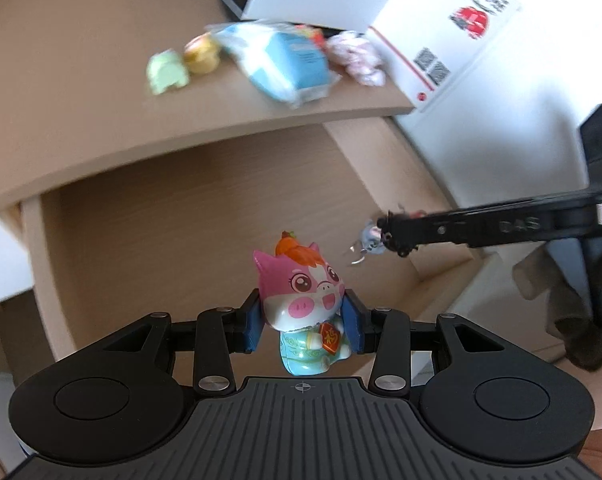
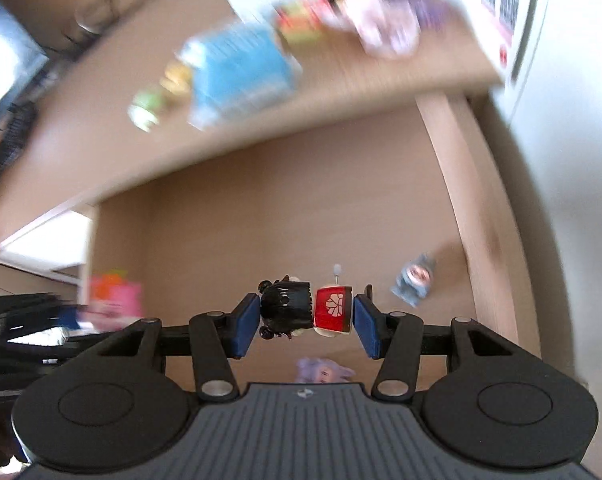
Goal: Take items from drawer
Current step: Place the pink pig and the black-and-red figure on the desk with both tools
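Note:
My left gripper point(image 1: 303, 320) is shut on a pink pig figurine point(image 1: 301, 292) with orange hair and a teal robe; the blue pads press on both sides of its head, above the open wooden drawer point(image 1: 181, 220). My right gripper point(image 2: 307, 312) is shut on a small doll point(image 2: 333, 308) with black hair and a red body, held sideways between the pads. In the left wrist view the right gripper point(image 1: 385, 236) reaches in from the right with the doll point(image 1: 367, 240) at its tip. A grey-blue figure point(image 2: 415, 280) and a purple figure point(image 2: 325, 370) lie in the drawer point(image 2: 261, 220).
On the desk top point(image 1: 81, 100) above the drawer lie a green toy point(image 1: 167, 72), a yellow toy point(image 1: 201, 54), a blue packet point(image 1: 289, 66) and a pink-white wrapper point(image 1: 357, 56). A white box point(image 1: 453, 32) stands at the right, a white wall beyond.

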{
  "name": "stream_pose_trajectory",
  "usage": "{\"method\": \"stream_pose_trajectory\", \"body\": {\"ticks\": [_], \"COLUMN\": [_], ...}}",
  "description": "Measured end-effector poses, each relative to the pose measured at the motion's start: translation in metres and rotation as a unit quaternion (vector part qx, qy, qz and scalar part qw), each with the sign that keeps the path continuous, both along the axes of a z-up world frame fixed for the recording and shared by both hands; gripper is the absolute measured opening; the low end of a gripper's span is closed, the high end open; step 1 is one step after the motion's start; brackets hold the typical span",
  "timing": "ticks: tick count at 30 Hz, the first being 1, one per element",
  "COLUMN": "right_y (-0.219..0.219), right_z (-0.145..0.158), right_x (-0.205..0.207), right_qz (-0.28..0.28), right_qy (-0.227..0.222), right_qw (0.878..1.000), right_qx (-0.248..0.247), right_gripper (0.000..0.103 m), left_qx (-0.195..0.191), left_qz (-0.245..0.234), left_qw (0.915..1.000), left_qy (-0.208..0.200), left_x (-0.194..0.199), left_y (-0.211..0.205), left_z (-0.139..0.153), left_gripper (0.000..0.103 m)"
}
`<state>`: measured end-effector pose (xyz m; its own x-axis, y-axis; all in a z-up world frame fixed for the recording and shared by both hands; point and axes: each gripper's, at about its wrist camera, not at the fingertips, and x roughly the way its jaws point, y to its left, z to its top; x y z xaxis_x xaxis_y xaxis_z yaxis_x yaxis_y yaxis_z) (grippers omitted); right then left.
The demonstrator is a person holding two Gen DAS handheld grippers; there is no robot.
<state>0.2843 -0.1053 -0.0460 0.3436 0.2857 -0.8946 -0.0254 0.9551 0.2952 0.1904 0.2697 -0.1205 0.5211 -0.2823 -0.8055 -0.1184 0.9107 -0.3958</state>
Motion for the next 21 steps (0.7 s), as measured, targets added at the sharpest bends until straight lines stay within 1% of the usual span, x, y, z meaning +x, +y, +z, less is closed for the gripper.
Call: {"method": "stream_pose_trajectory", "body": {"ticks": [2,4,6,9,10,14,17,19,21], "right_y": [-0.005,-0.015,-0.014,-0.017,-0.016,-0.023,-0.025,-0.026,-0.029], "right_z": [0.018,0.033,0.048,0.058,0.064,0.057,0.053,0.051,0.050], "right_x": [-0.007,-0.012,-0.017,-0.015,-0.017,-0.013,-0.013,-0.014,-0.015], "right_qz": [0.001,-0.005,-0.014,-0.028,-0.031,-0.040,-0.041,-0.040,-0.041], "right_qy": [-0.038,-0.068,-0.094,-0.118,-0.121,-0.121,-0.120,-0.121,-0.121], "right_qw": [0.999,0.998,0.995,0.993,0.992,0.992,0.992,0.992,0.992], "right_qx": [0.000,0.006,0.011,0.013,0.015,0.022,0.017,0.007,-0.001], "right_gripper": [0.051,0.051,0.051,0.051,0.051,0.051,0.051,0.051,0.051], "left_qx": [0.004,0.014,0.042,0.078,0.088,0.118,0.115,0.126,0.152], "left_qz": [-0.007,0.000,0.023,0.057,0.066,0.084,0.103,0.089,0.068], "left_qw": [0.9999,0.9995,0.9978,0.9926,0.9908,0.9859,0.9832,0.9836,0.9826], "left_qy": [-0.014,-0.029,-0.046,-0.074,-0.078,-0.084,-0.097,-0.093,-0.081], "left_x": [0.006,0.014,0.025,0.050,0.059,0.099,0.116,0.126,0.133], "left_y": [-0.003,-0.003,0.001,0.013,0.017,0.029,0.035,0.032,0.027], "left_z": [0.007,0.016,0.026,0.038,0.039,0.028,0.018,0.010,0.004], "left_gripper": [0.045,0.045,0.045,0.045,0.045,0.046,0.046,0.046,0.047]}}
